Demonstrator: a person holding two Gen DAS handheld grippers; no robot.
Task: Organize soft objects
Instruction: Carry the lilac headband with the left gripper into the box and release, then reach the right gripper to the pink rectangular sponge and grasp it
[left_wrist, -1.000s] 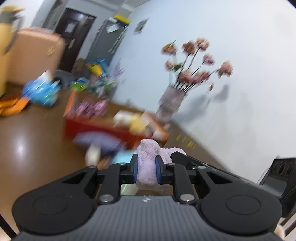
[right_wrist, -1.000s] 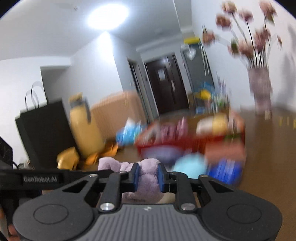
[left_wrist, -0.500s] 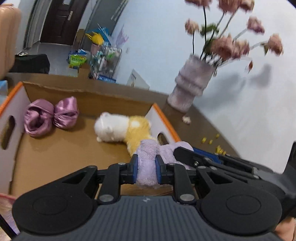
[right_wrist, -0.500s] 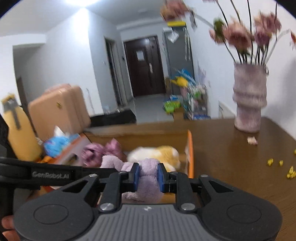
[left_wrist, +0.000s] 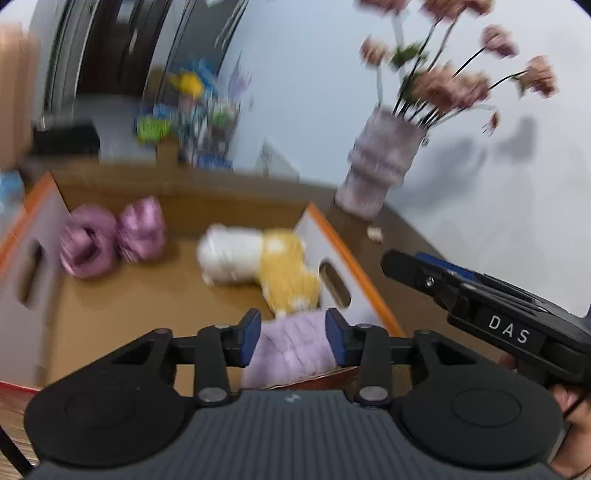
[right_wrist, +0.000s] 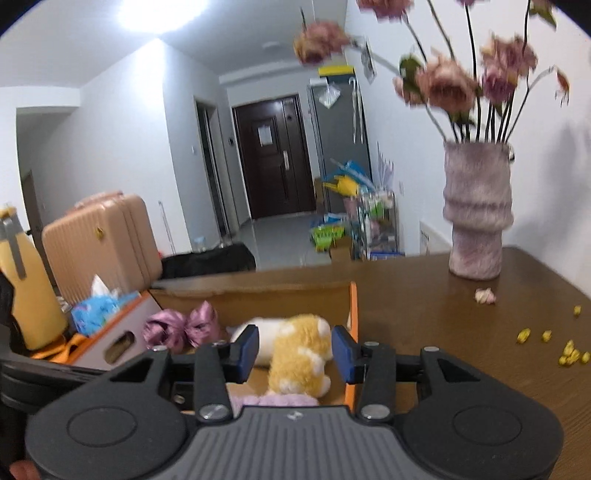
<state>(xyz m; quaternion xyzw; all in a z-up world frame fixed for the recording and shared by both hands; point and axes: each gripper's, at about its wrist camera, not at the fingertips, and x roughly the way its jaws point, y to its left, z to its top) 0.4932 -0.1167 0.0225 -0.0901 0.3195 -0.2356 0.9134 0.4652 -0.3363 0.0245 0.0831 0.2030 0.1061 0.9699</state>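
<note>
Both hand-held grippers gape, lilac plush (left_wrist: 291, 345) loose.

Dark brown wooden table (right_wrist: 424, 317) bearing an open orange-edged cardboard box (right_wrist: 353, 310), a fuzzy mauve vase (right_wrist: 476, 221), one pale fallen bloom (right_wrist: 485, 295) and scattered yellow bits (right_wrist: 546, 341).

White walls (right_wrist: 110, 147), dark door (right_wrist: 271, 158), possibly tiled floor (right_wrist: 280, 236), ceiling light (right_wrist: 162, 11).

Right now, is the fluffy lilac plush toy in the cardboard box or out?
Going in: fluffy lilac plush toy lies over the orange-edged cardboard box between opened left tongs.
</note>
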